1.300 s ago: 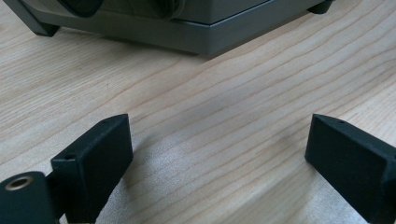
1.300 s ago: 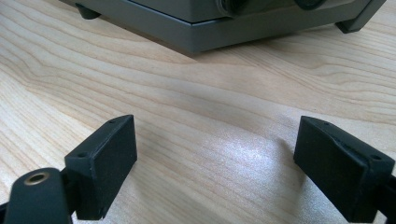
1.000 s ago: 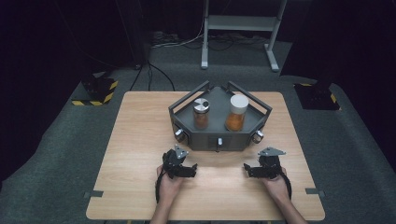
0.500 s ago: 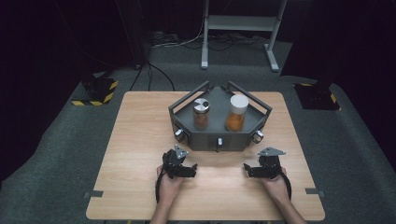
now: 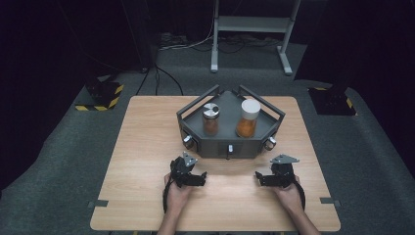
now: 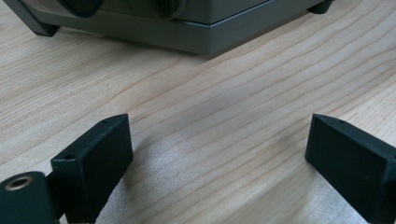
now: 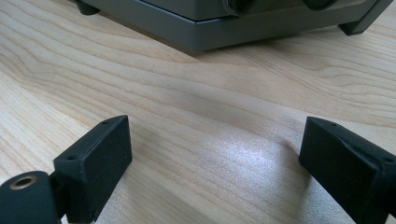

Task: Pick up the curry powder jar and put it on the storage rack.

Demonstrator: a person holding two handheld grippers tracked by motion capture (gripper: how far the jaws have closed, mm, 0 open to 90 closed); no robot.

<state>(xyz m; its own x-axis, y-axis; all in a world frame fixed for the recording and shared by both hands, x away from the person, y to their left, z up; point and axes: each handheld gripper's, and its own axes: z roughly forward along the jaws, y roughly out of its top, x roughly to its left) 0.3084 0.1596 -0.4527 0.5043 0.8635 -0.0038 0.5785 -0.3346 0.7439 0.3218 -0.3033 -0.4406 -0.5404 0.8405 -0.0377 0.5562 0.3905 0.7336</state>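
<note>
- Dark room, grey carpet; light wood table (image 5: 147,147) in the middle, white metal stand (image 5: 252,29) and cables on the floor behind it.
- Grey angular tray (image 5: 195,142) sits at table centre, toward the far edge. Raised rails on its sides, knobs on the front face.
- Two jars stand upright in the tray, side by side, apart: short jar with silver lid (image 5: 211,119) on the left, taller jar with white lid (image 5: 248,118) on the right. Both hold something orange-brown.
- Left gripper (image 5: 195,177) rests low on the table, near side of the tray, held in the person's left hand (image 5: 177,195). Jaws spread wide, bare wood between them in the left gripper view (image 6: 219,154).
- Right gripper (image 5: 264,178) same height on the other side, in the right hand (image 5: 288,196). Jaws also spread wide, nothing held (image 7: 215,154).
- Both gripper views show the tray's grey base just ahead, not touching.
</note>
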